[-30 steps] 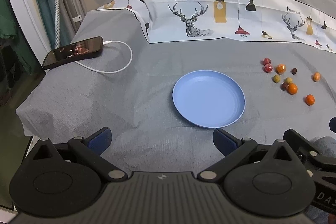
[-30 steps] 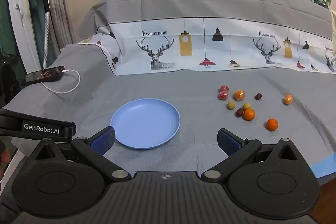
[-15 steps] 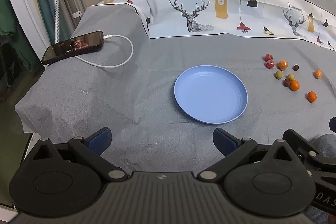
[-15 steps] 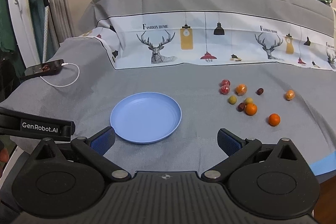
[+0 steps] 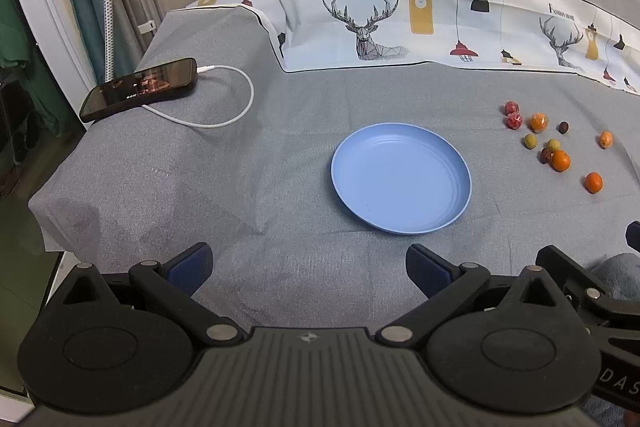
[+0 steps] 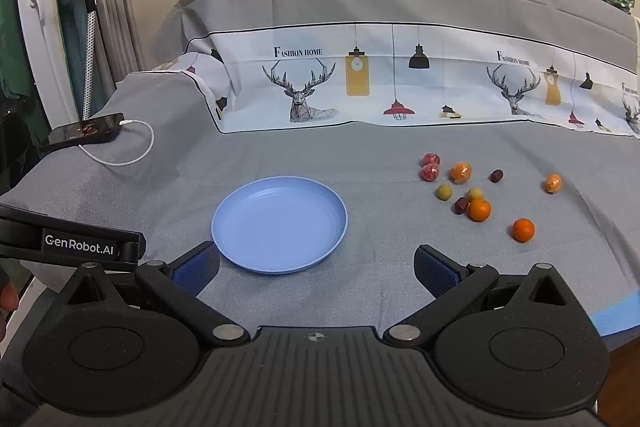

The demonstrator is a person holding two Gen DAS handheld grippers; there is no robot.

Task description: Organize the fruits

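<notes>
An empty light-blue plate (image 5: 401, 179) (image 6: 279, 223) lies on the grey cloth. To its right several small fruits are scattered: orange ones (image 6: 523, 229) (image 5: 593, 182), red ones (image 6: 429, 172) (image 5: 513, 121), yellow-green ones (image 6: 444, 192) and dark ones (image 6: 497, 175). My left gripper (image 5: 307, 269) hovers open just in front of the plate, nothing between its blue pads. My right gripper (image 6: 316, 269) is open too, near the plate's front edge, with the fruits ahead to its right.
A black phone (image 5: 140, 89) (image 6: 86, 131) with a white charging cable (image 5: 224, 99) lies at the far left of the cloth. A printed deer-pattern sheet (image 6: 400, 83) rises behind. The cloth drops off at the left edge (image 5: 44, 211). Blue tape (image 6: 614, 315) marks the near right edge.
Both views have tilted slightly upward and shifted a little; the plate and fruits sit slightly lower in the left view. Nothing on the cloth has moved and both grippers stay open.
</notes>
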